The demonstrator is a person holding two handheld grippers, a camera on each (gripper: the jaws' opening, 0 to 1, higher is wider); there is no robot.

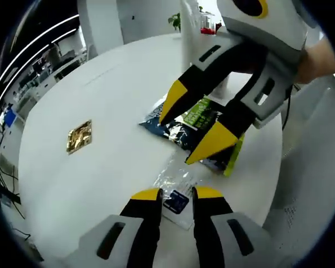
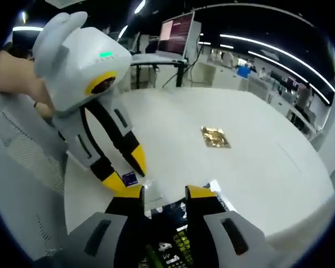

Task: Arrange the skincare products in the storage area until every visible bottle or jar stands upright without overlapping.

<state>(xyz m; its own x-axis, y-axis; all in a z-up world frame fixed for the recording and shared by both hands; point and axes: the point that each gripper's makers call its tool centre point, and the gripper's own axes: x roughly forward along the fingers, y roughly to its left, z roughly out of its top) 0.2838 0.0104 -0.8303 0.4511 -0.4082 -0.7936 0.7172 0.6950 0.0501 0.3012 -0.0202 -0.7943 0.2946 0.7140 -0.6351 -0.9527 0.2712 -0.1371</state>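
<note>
My left gripper (image 1: 176,194) hangs just above a small clear sachet with a blue label (image 1: 175,200) lying flat on the white round table (image 1: 100,89), jaws a little apart and pinching nothing. My right gripper (image 1: 192,131) hovers spread over the dark blue and green packets (image 1: 198,120) lying flat beside it; a gold sachet (image 1: 79,135) lies well apart

A gold foil sachet (image 1: 79,135) glints on a white table (image 1: 111,95); a dark blue and lime-green packet (image 1: 196,129) lies between black, yellow-tipped fingertips (image 1: 173,101).
</note>
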